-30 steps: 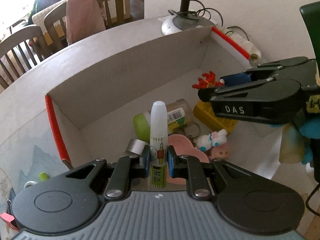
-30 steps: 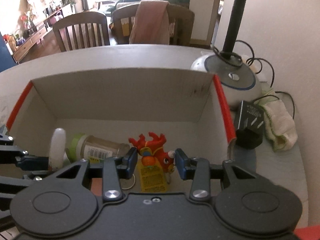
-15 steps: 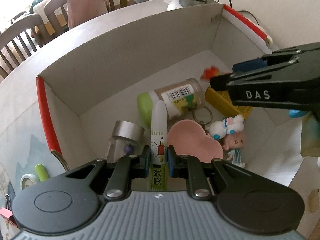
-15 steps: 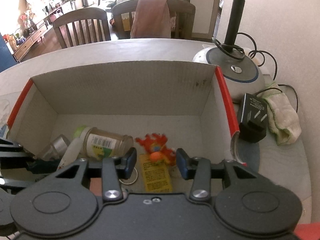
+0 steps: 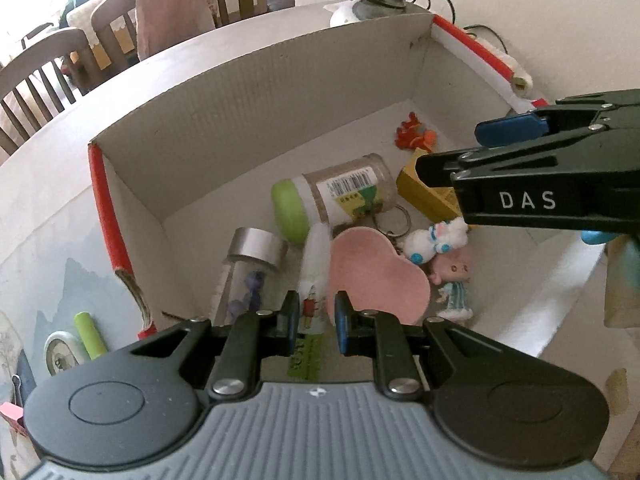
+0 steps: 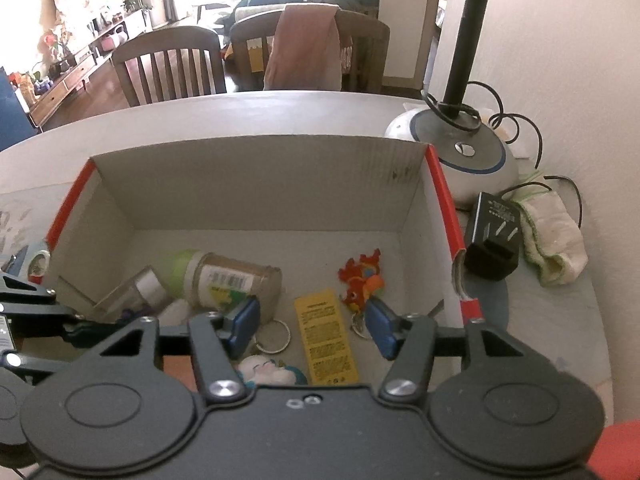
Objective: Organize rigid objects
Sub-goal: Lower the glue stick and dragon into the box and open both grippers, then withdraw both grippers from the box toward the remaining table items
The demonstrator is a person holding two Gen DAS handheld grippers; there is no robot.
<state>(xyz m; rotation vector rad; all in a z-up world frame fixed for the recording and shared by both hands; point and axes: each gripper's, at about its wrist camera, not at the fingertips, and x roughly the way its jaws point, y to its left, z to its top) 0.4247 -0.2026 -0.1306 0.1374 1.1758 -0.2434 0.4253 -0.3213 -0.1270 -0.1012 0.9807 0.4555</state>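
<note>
A white cardboard box (image 5: 248, 92) with red edges holds several objects. My left gripper (image 5: 314, 320) is over its near left part. The white glue stick (image 5: 314, 276) lies between its jaws, which stand slightly apart from it; the stick looks blurred. My right gripper (image 6: 310, 326) is open and empty above the box, over a yellow card (image 6: 326, 336) and a red fish keychain (image 6: 360, 276). It also shows in the left wrist view (image 5: 520, 176). A green-capped jar (image 5: 332, 196), a silver-capped vial (image 5: 248, 264) and a pink heart dish (image 5: 372, 276) lie inside.
A white plush keychain (image 5: 436, 240) and a small doll (image 5: 452, 284) lie by the dish. A lamp base (image 6: 460, 156), black adapter (image 6: 494, 244) and cloth (image 6: 552, 240) sit right of the box. A green tube (image 5: 90, 334) and tape roll (image 5: 60, 354) lie left of it.
My left gripper lowered the glue stick into the box and its jaws opened slightly; the stick is slipping down. My right gripper opened wider and let the red fish keychain drop into the box.
</note>
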